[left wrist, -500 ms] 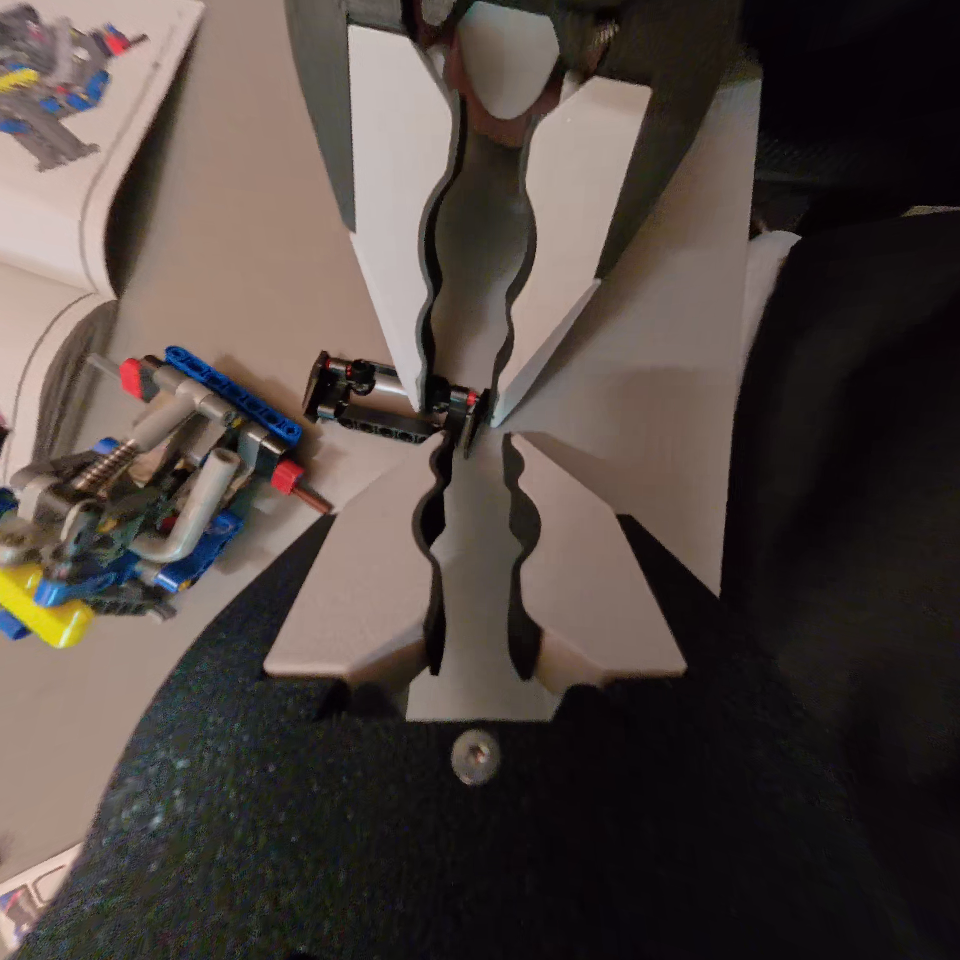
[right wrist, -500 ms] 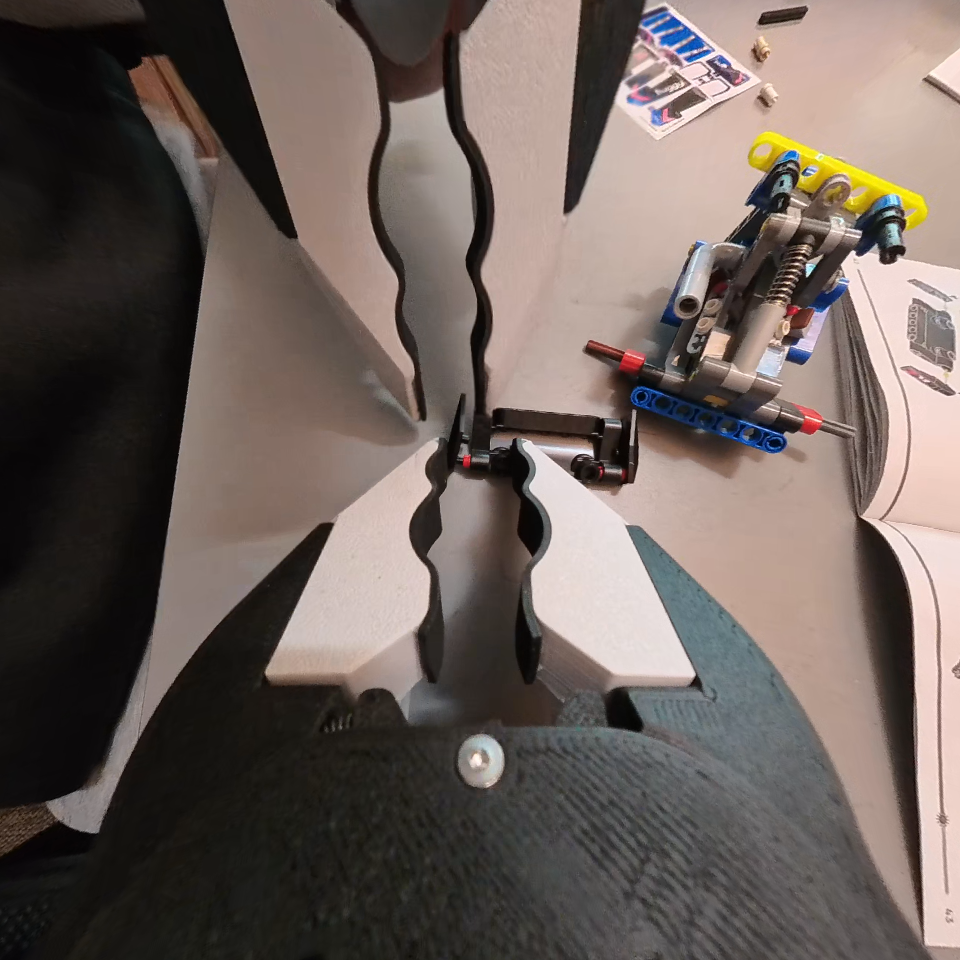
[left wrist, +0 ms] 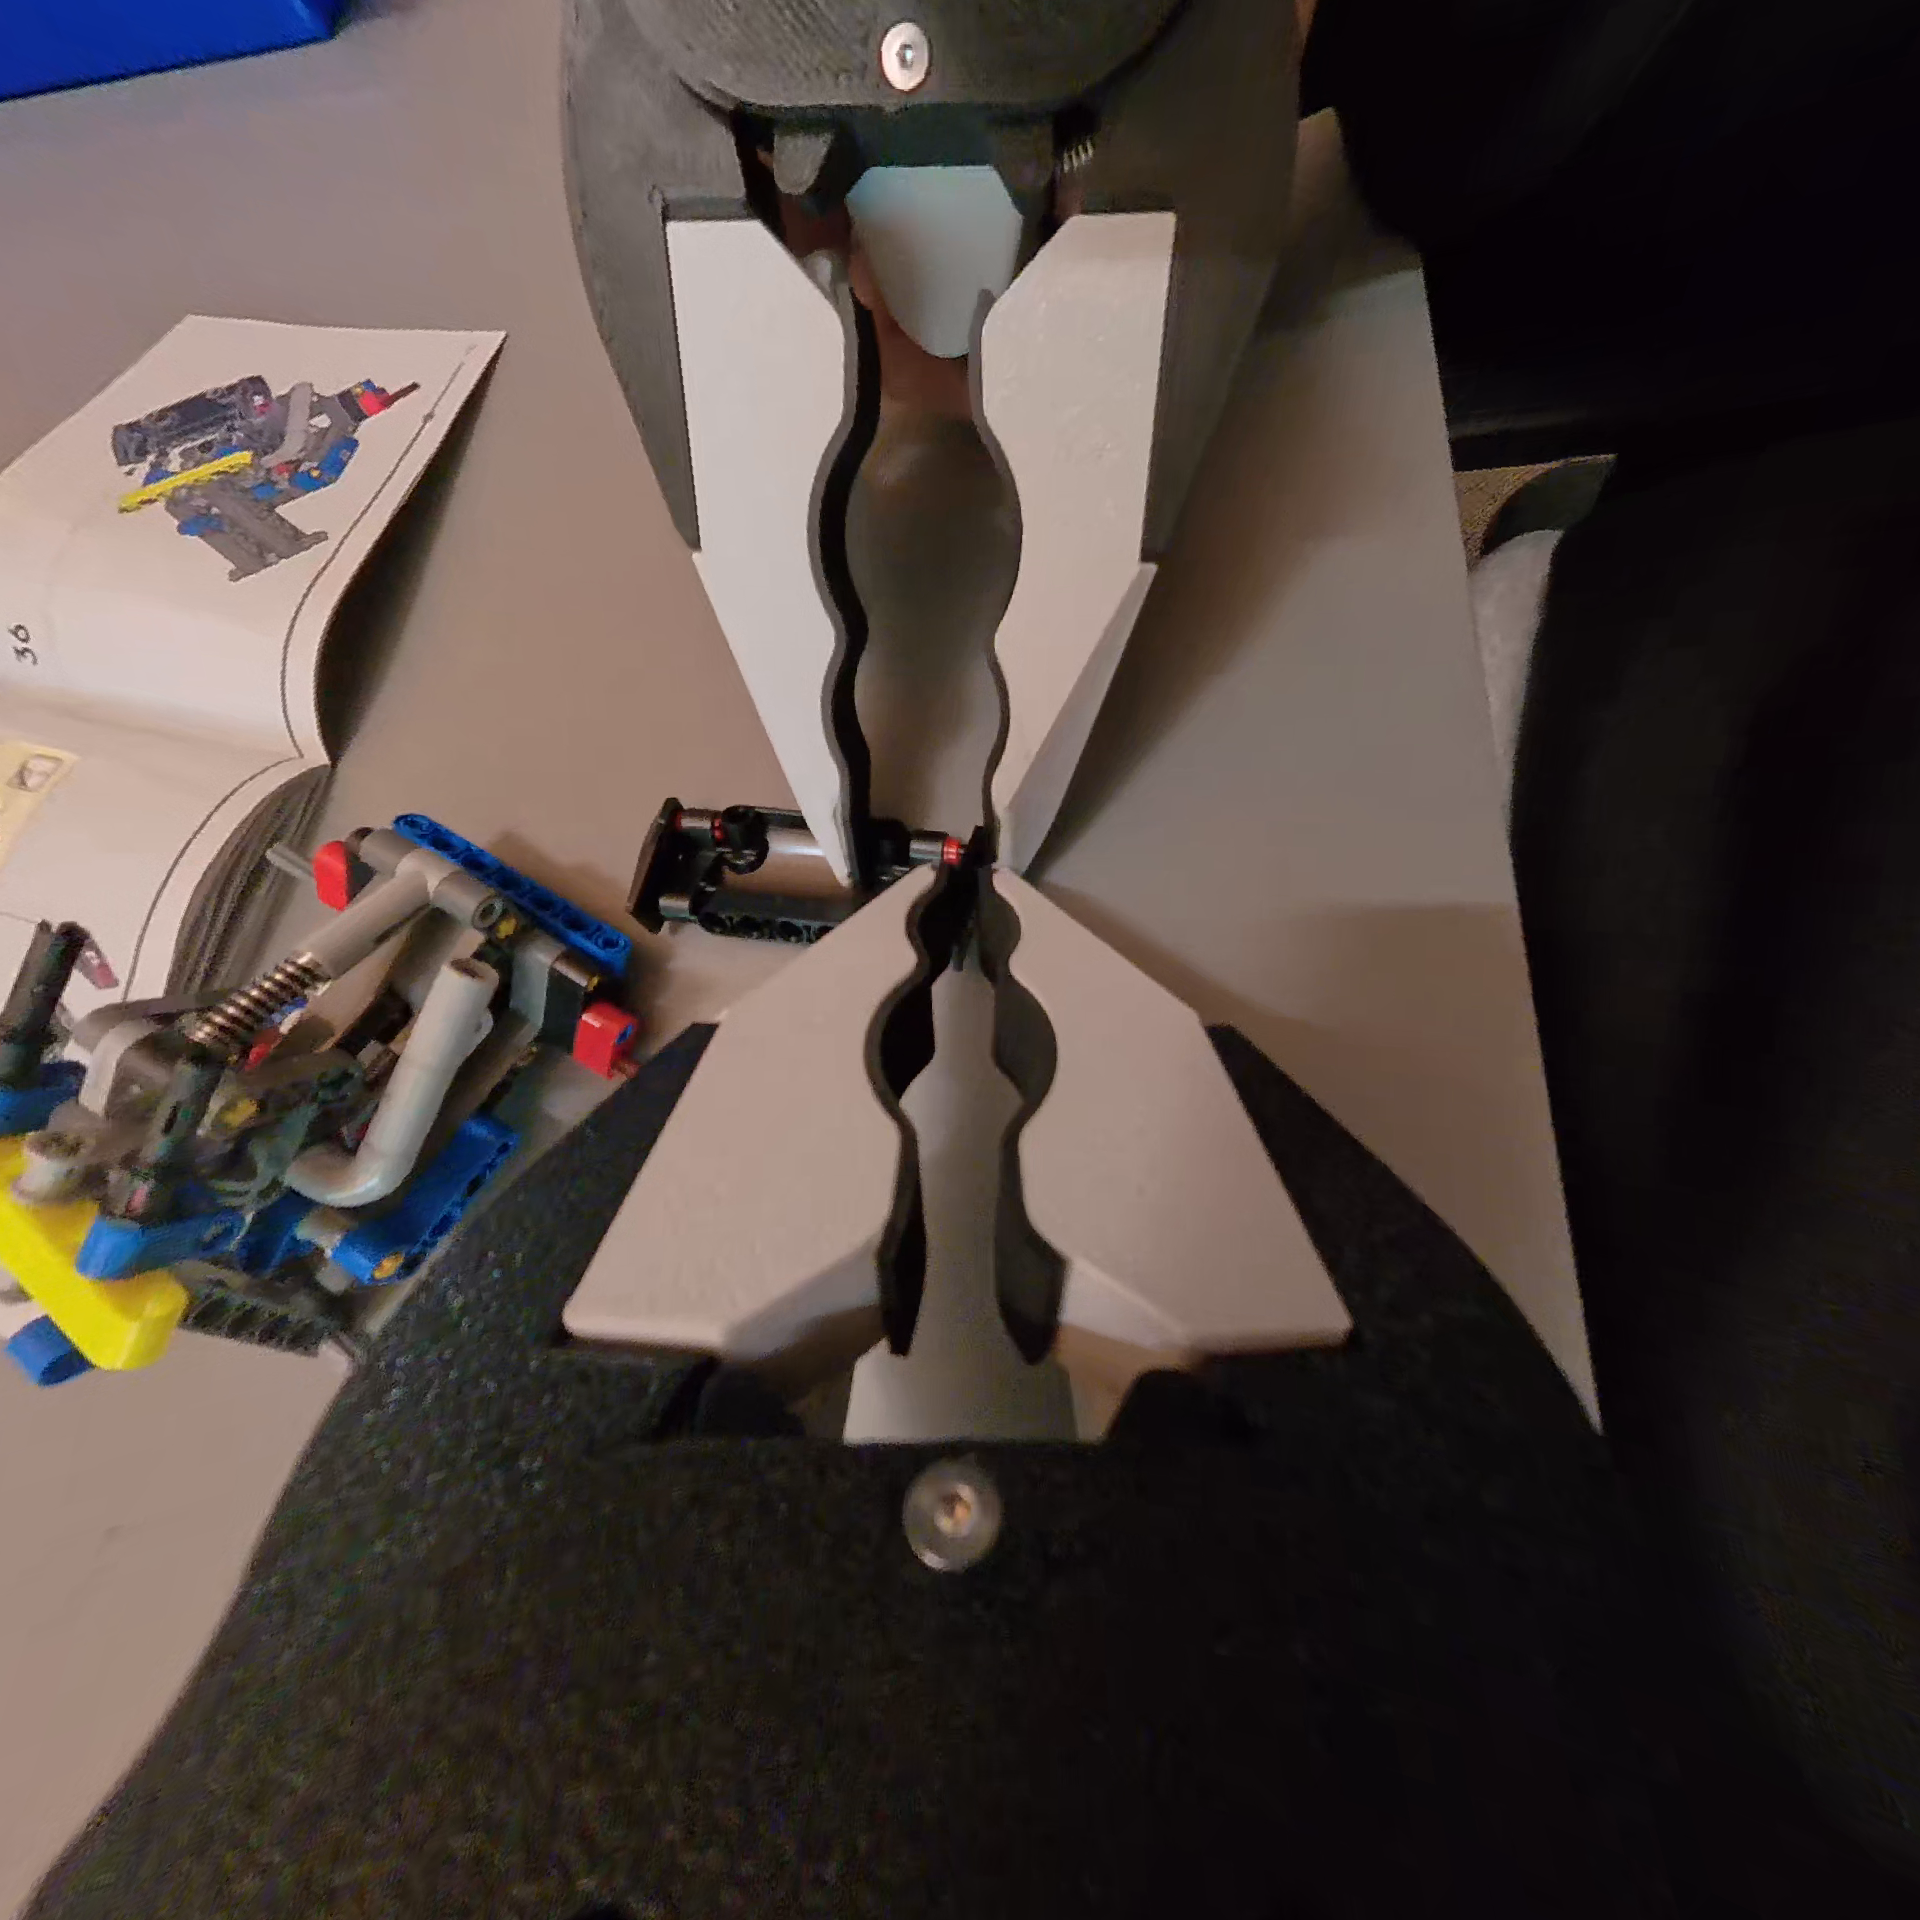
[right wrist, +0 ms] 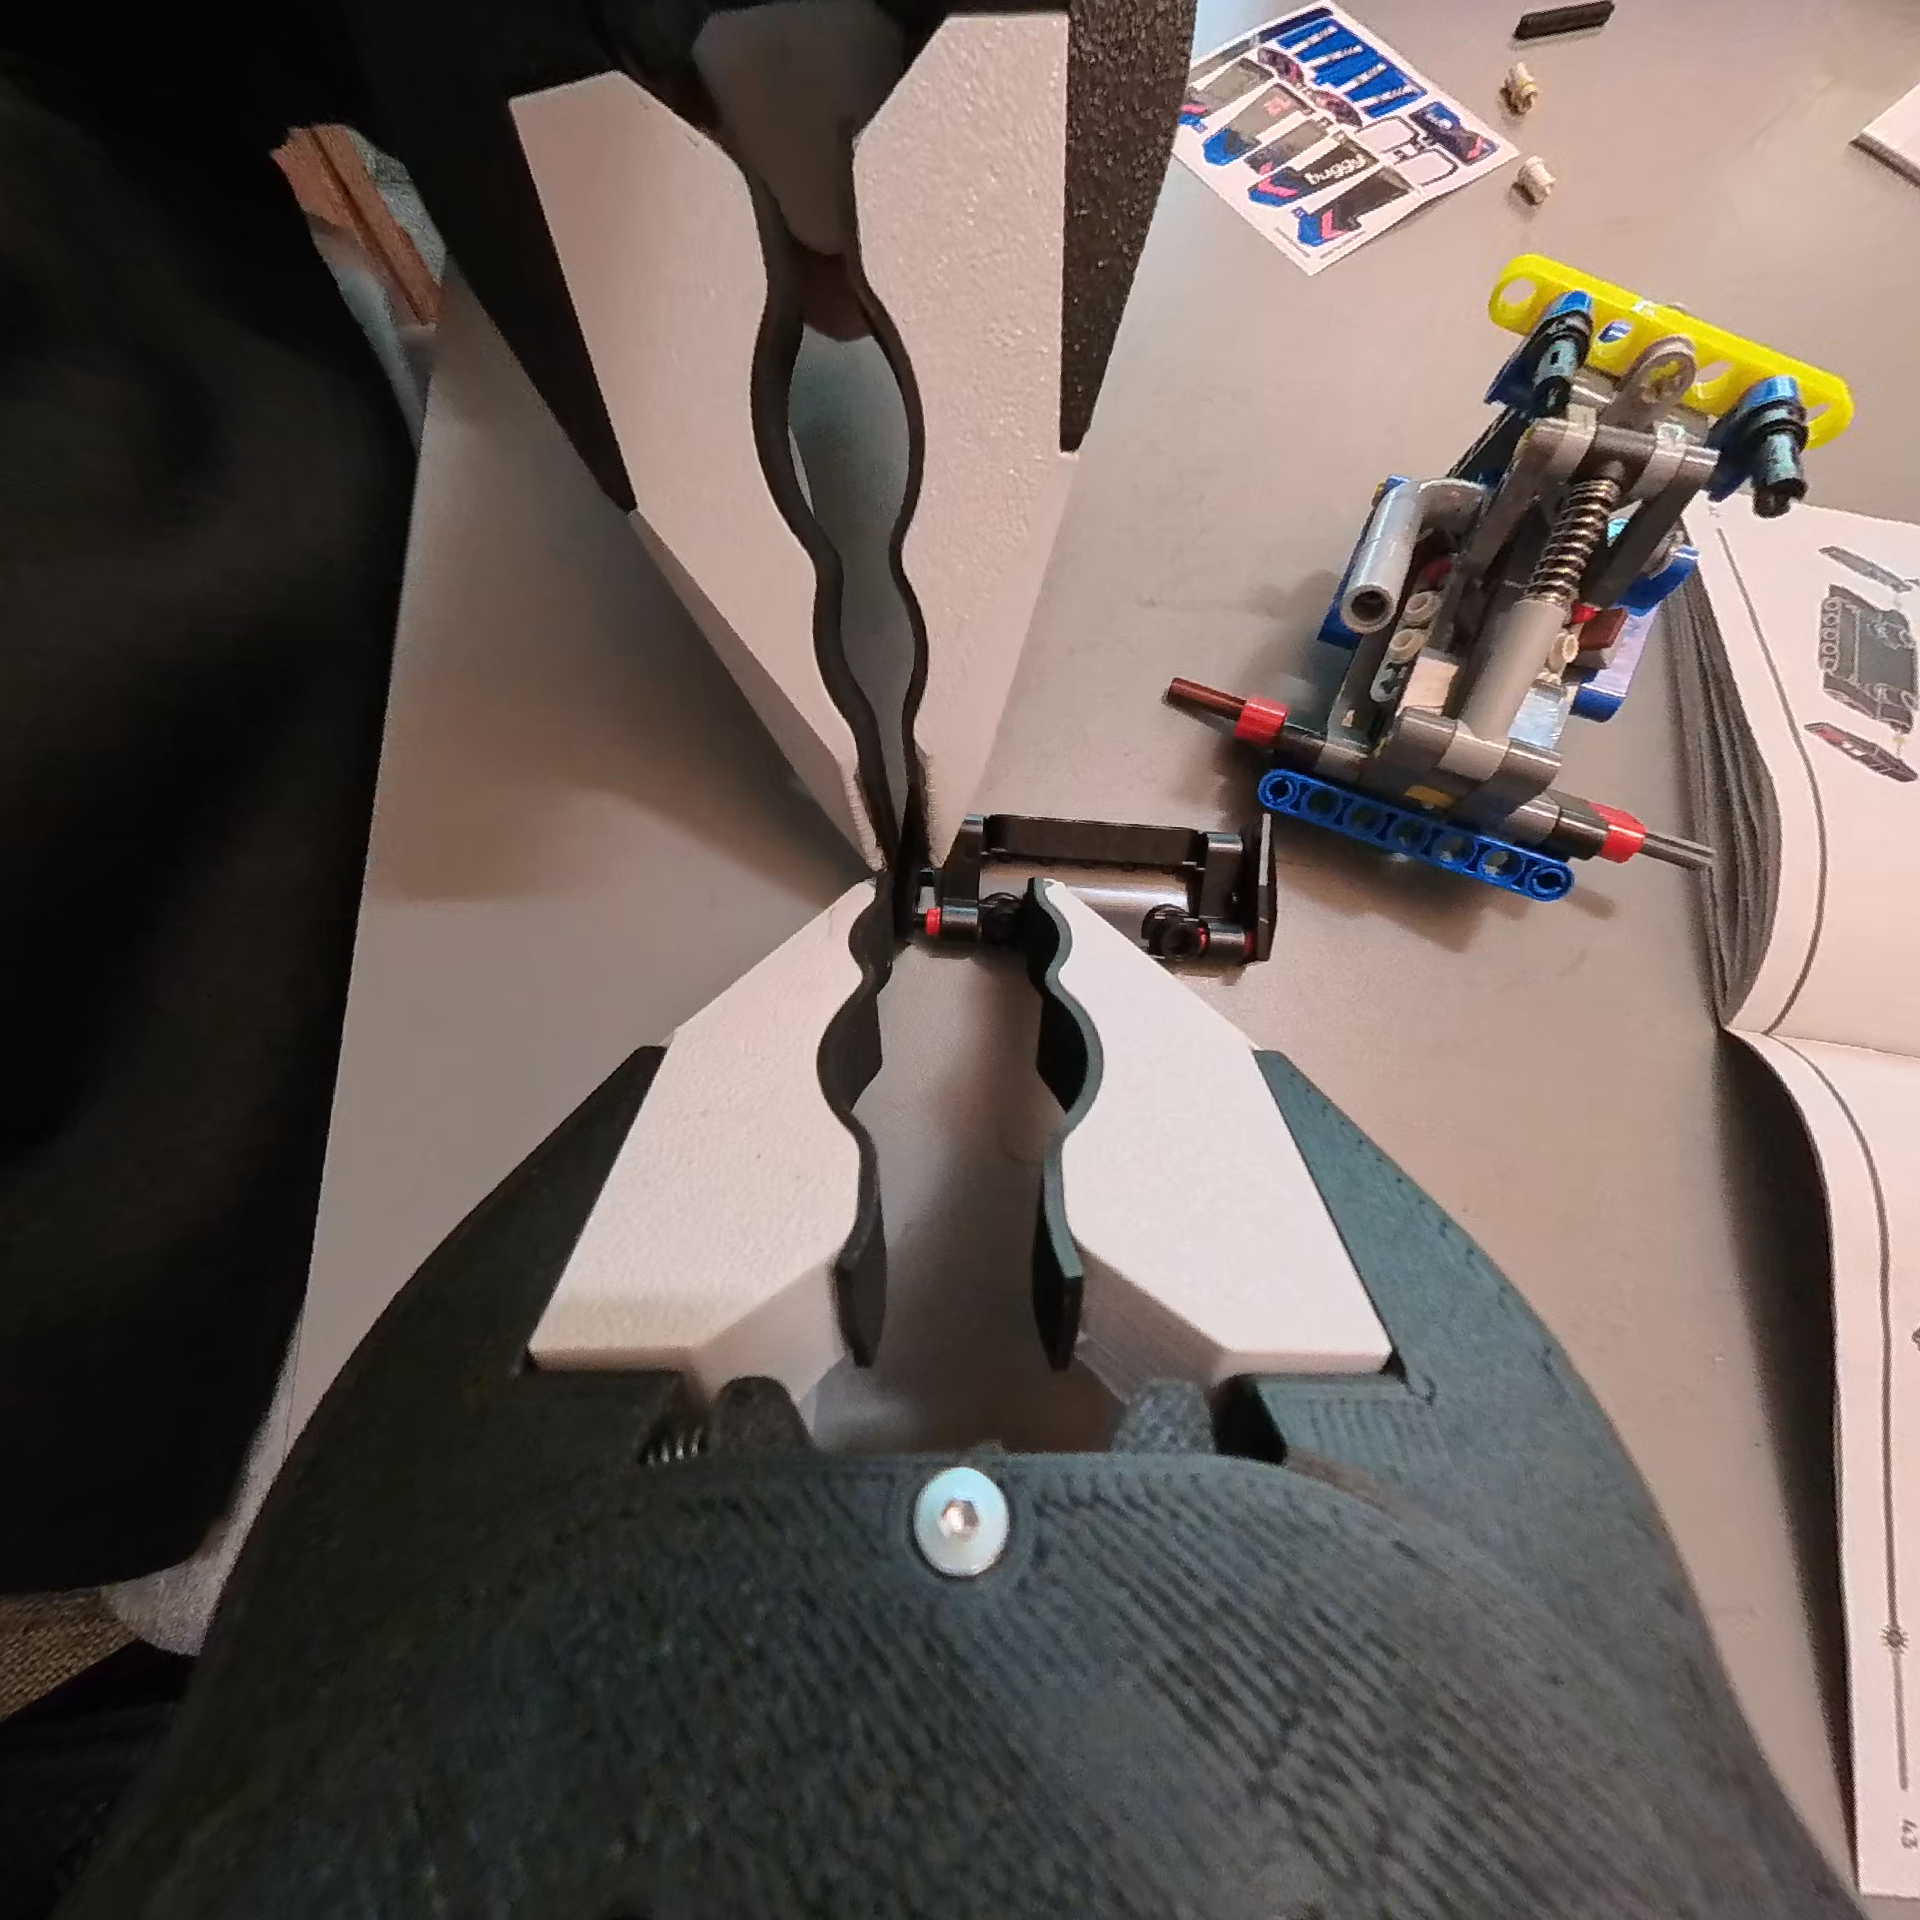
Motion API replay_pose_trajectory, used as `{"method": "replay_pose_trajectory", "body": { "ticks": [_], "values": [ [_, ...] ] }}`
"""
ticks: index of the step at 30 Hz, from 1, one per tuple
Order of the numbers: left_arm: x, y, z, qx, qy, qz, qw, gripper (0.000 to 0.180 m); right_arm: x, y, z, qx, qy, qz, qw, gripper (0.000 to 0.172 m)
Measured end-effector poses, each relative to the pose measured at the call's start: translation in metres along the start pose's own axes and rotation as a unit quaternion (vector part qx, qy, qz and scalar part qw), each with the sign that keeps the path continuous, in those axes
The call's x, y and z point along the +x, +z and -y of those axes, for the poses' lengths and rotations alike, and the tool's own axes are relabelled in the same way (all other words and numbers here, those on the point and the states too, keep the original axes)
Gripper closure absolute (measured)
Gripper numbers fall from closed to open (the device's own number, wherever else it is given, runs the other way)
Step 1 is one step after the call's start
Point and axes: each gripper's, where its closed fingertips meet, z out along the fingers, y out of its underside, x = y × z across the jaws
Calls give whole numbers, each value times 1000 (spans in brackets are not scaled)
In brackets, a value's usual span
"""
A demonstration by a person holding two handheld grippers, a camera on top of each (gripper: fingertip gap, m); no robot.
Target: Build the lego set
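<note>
The left tool [left wrist: 961, 909] is closed right down. Its tips pinch the thin black end plate of a small black frame [left wrist: 727, 883], which has red-tipped pins. The right tool [right wrist: 961, 914] meets it head-on and stands partly open. One finger lies against that same end plate and the other presses on the frame's cross pin, so it clamps a short end section. Both holds sit at the very tips. My judgement is that the grip is safest with both tools in line and any force running along the pin, because a twist could lever the plate out of the left tool's pinch.

The frame rests on the desk [right wrist: 1351, 1143], near the edge bordered by dark clothing, so there is little room on that side. Toward the middle of the desk, a blue, grey and yellow model [right wrist: 1507, 623] stands near the frame's free end. An open booklet [right wrist: 1818, 935] lies beyond it. A sticker sheet [right wrist: 1340, 135] lies toward the far edge.
</note>
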Motion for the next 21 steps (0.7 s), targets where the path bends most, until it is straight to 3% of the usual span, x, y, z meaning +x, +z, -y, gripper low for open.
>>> {"method": "replay_pose_trajectory", "body": {
  "ticks": [8,21],
  "values": [
    [1,-1,0,41,-16,-18,999,180,0,-1,0,2,6,5,1000,148],
    [0,-1,0,33,-5,-4,999,179,-1,1,0,-1,-1,4,1000,151]
  ]
}}
